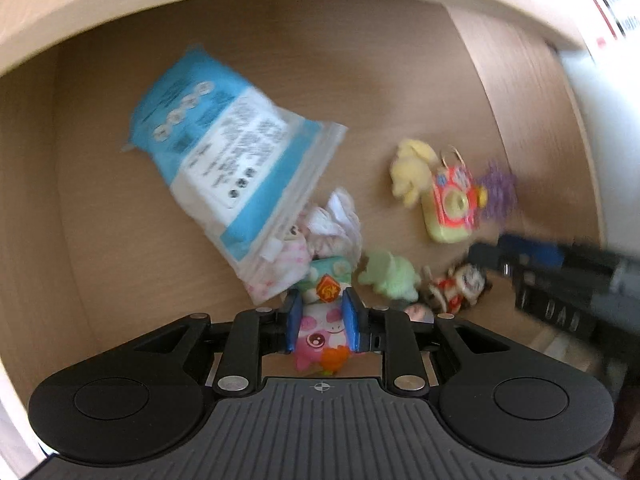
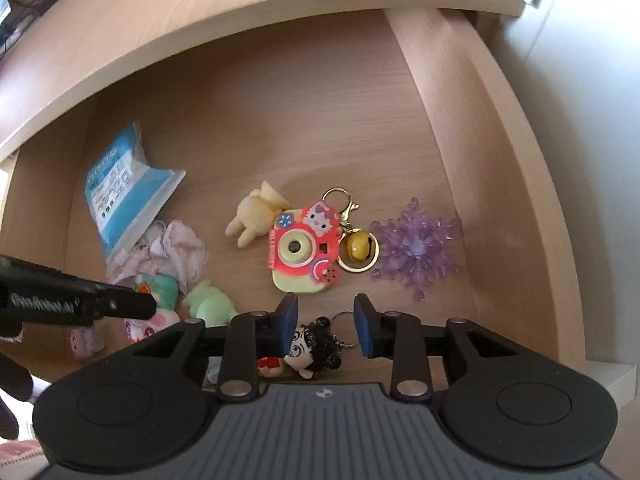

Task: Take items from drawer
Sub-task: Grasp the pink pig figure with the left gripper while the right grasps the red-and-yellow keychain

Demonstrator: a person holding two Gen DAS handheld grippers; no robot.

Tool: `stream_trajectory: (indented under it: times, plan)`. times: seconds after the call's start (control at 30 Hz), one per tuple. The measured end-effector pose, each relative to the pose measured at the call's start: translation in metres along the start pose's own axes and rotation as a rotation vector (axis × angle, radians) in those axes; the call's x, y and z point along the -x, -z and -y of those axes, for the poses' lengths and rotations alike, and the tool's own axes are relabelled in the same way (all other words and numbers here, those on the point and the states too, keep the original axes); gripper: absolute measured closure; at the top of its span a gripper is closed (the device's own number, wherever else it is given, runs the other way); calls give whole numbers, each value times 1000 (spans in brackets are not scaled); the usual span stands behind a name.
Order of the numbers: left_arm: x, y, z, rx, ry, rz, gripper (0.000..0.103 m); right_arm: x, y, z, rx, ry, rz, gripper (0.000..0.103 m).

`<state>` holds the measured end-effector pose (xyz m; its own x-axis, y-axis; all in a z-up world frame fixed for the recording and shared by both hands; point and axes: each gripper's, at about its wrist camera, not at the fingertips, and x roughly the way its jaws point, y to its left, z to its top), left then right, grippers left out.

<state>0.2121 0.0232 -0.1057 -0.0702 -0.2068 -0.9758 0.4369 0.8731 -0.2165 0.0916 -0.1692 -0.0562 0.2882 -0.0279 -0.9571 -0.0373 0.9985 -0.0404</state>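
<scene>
In the left wrist view, the left tongs (image 1: 322, 320) were seen closed on the pink pig toy (image 1: 320, 336). Both blue pads lay against its sides, low in the middle of the frame. The toy seemed to be still down among the other small toys in the drawer (image 1: 280, 60), just below a teal toy (image 1: 328, 276). Its long axis appeared to run from the top of the frame to the bottom, along the tongs, with the face turned to the camera. Its lower end was hidden, so this was not certain.

In the right wrist view, the right tongs (image 2: 326, 326) were seen with a gap between the pads and nothing pressed. The doll keychain (image 2: 316, 350) lay directly under them, at the lower middle of the frame. Its head touched the left pad or lay just beside it. The long axis was laid across the frame, with the red body to the lower left and the black-haired head pointing right, into the gap. The right tongs were judged much nearer to it, and a small shift toward the left of the frame would probably be needed.
</scene>
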Motion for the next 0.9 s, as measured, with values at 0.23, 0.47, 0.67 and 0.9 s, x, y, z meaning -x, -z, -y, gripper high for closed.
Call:
stream_trajectory:
  times: [0.23,0.47,0.67,0.9]
  plan:
    - [-2,3,-1,25,-72,-15,47,-5,2,6,-19,-21,26,47]
    - [-7,5,-2,94,41,-19,46,-2,2,17,-46,-62,27,47]
    - [-21,1,8,77,4,-75,49,2,3,20,-51,-62,33,45]
    - [20,20,0,47,105,53,53,24,-9,22,7,-27,87,30]
